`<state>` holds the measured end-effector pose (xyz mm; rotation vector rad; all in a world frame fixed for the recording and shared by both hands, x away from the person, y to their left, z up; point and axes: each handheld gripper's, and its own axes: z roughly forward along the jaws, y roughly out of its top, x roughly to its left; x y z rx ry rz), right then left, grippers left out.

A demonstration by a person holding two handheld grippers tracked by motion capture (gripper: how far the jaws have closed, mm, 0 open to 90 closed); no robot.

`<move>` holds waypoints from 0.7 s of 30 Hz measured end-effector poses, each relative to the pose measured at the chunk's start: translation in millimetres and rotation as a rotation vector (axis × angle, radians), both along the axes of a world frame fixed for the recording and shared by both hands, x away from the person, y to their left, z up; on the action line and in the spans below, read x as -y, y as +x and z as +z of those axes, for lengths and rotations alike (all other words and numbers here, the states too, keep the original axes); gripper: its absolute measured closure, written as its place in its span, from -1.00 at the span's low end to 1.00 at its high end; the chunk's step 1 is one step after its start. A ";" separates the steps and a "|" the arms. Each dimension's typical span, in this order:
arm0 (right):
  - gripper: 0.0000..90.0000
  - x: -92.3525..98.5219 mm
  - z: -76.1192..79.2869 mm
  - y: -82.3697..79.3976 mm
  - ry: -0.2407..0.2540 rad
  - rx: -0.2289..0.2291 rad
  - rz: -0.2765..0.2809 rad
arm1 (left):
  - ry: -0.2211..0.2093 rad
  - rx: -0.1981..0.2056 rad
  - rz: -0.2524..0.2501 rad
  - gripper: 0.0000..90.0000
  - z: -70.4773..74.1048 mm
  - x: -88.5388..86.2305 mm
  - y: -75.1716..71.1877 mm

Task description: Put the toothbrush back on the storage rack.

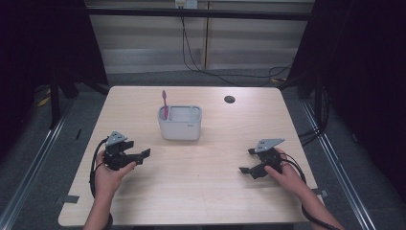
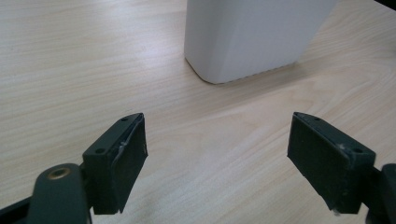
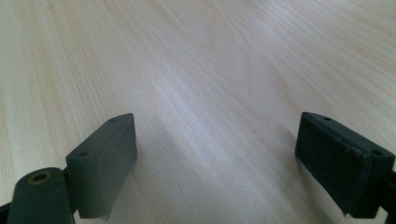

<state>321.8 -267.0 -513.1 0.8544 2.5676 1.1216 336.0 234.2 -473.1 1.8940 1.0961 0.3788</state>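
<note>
Behind both hands, mid-tabletop [image 1: 201, 163], the white holder [image 1: 180, 123] keeps a pink toothbrush [image 1: 164, 103] upright. Left hand-held gripper [image 1: 141, 156] and right hand-held gripper [image 1: 247, 161] gape wide, empty; probably approach the handle slowly, squarely.

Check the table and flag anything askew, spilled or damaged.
Nothing stands out. The white holder stands upright on the table, with the pink toothbrush upright in its left corner. No spill shows. The left gripper and right gripper are both open and hold nothing.
</note>
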 end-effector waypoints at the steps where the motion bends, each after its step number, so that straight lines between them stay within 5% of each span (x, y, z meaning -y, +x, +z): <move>1: -0.72 0.0 0.0 0.0 0.000 0.000 0.000 | 0.005 -0.004 -0.004 -0.56 -0.8 -0.5 -0.2; 21: -0.72 -0.1 0.0 -0.1 -0.001 0.000 -0.001 | 0.070 -0.042 -0.030 -0.56 -17.0 -5.9 -5.8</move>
